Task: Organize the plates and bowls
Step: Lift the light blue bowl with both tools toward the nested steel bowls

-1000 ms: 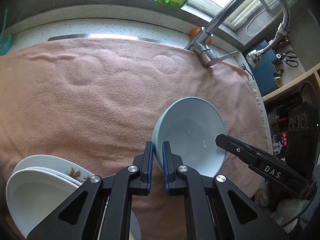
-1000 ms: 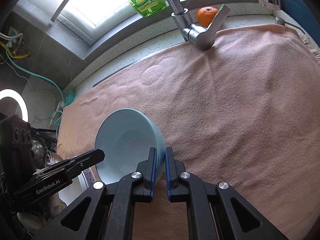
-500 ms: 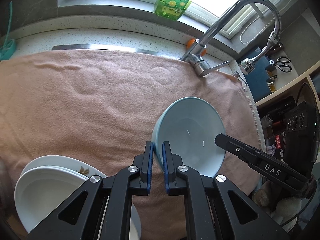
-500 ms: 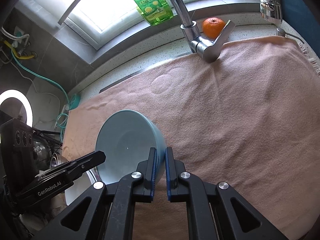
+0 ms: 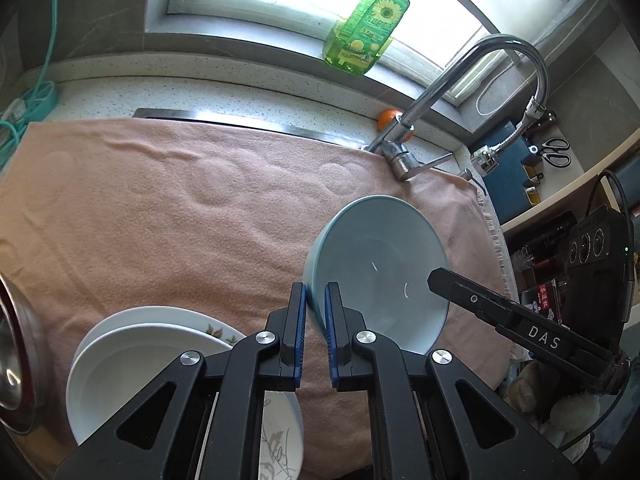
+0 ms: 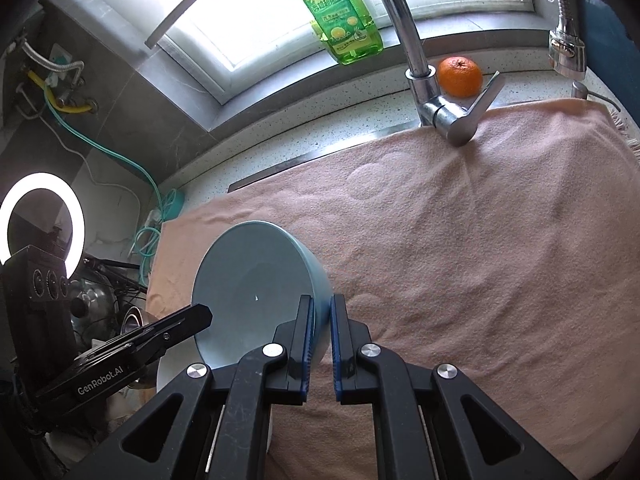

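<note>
Bowl [image 5: 380,268] — near rim behind tools

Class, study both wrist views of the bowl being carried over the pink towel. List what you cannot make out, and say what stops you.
- Underside of the blue bowl: faces away in both views.
- White plates: partly behind the left gripper; in the right wrist view only a sliver shows.
- Sink: under the pink towel.
- Bottle label: print too small.
- Right gripper pads' contact: hidden by the bowl rim.
</note>
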`<state>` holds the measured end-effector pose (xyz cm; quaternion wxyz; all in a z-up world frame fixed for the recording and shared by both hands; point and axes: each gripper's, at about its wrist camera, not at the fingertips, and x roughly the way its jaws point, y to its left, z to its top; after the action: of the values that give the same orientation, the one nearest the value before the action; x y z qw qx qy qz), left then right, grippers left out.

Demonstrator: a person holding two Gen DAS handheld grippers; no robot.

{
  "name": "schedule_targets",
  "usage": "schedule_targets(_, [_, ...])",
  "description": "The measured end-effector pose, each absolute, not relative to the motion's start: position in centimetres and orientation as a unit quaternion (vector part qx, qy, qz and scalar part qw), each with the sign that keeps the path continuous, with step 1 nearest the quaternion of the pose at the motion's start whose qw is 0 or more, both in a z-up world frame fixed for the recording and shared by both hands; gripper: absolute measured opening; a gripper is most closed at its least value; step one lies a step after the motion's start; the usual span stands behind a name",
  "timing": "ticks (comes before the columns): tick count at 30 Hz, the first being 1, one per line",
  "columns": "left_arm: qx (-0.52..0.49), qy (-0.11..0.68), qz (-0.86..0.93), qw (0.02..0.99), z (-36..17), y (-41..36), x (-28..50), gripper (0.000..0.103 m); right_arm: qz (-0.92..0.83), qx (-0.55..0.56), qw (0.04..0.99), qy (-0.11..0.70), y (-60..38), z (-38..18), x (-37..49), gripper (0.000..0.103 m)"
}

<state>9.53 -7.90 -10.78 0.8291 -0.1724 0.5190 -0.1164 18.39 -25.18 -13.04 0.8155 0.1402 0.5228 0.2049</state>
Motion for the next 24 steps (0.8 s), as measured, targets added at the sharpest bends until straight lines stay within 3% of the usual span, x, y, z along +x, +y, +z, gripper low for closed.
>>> schedule_targets(24, [-0.217,0.481,-0.052,0.848,-8.1,2.7,3.8,0.008,0.276,0.102,0.809,0.509,-14.0,-10.1,15.4,0.008])
